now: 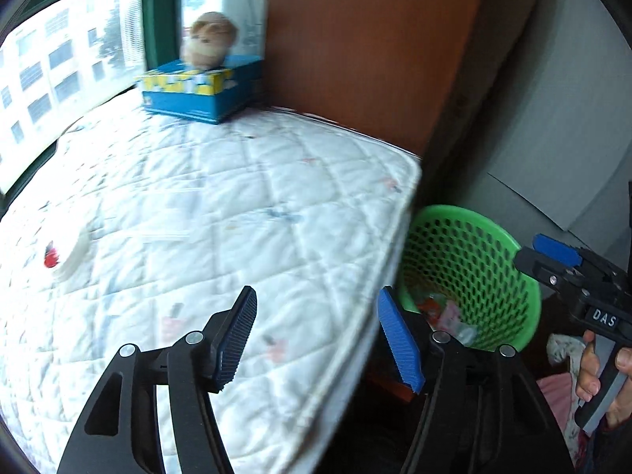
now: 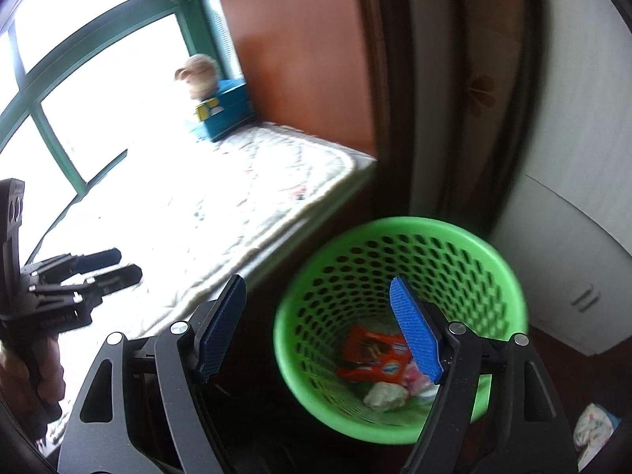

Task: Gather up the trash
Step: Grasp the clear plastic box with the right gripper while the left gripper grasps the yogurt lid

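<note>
My left gripper [image 1: 316, 339] and right gripper [image 2: 318, 328] both have jaws spread and empty. The right hangs over the green bin [image 2: 399, 229], lower centre, so trash drops in: wrappers [image 2: 371, 359] lie inside. More trash [image 1: 63, 254] waits on the mattress [image 1: 237, 197], at left.

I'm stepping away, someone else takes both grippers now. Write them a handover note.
Left gripper: jaws open, nothing between them, over the mattress edge.
Right gripper: jaws open, nothing between them, above the green basket.
Basket stands on the floor beside the mattress corner.
Done: an orange wrapper, a crumpled white wad and a pink scrap lie in the basket.
Left: a whitish piece with a red mark lies on the mattress, too blurred to identify; check it. The blue box with the plush toy looks like no trash.
</note>
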Tool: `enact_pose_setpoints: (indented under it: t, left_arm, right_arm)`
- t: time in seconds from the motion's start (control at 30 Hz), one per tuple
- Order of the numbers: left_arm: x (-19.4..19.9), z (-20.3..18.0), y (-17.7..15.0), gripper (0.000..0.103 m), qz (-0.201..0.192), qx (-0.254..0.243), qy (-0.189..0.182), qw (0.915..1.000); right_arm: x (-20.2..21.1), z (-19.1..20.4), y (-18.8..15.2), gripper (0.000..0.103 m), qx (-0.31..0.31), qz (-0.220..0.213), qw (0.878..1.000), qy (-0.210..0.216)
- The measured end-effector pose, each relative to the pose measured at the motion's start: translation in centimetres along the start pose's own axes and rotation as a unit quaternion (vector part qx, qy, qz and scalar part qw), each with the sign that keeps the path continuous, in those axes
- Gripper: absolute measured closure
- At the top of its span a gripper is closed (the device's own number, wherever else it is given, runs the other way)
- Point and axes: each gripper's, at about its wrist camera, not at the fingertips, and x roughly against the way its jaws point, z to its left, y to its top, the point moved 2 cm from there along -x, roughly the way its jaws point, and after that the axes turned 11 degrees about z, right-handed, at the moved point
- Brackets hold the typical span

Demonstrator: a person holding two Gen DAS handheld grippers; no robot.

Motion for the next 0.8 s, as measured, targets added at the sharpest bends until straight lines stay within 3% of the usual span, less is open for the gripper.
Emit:
enact_pose_setpoints:
  t: [0.23, 0.33, 0.47, 0.63, 0.8]
  left_arm:
    - [1.3, 8.0, 0.2, 0.037, -0.011, 0.066, 0.04, 0.997]
    - [1.9, 11.0, 0.0, 0.028, -0.015, 0.091, 0.052, 0.9944]
    - [2.6, 14.5, -0.2, 0.026, -0.018, 0.116, 0.07, 0.9906]
    - [3.0, 18.4, -0.3, 0.021, -0.019, 0.143, 0.086, 0.9858]
    - [2.9, 21.6, -0.3, 0.015, -0.016, 0.165, 0.093, 0.9817]
  right_arm:
    - [-2.3, 4.6, 1.6, 0.026, 0.038, 0.013, 0.999, 0.022]
    - [-3.4, 6.7, 2.3, 0.026, 0.059, 0.019, 0.998, 0.033]
    - [-5.3, 9.6, 3.5, 0.025, 0.092, 0.032, 0.994, 0.056]
    - [-7.8, 13.9, 5.2, 0.023, 0.156, 0.046, 0.984, 0.072]
    - [-9.8, 18.6, 7.1, 0.019, 0.239, 0.052, 0.966, 0.082]
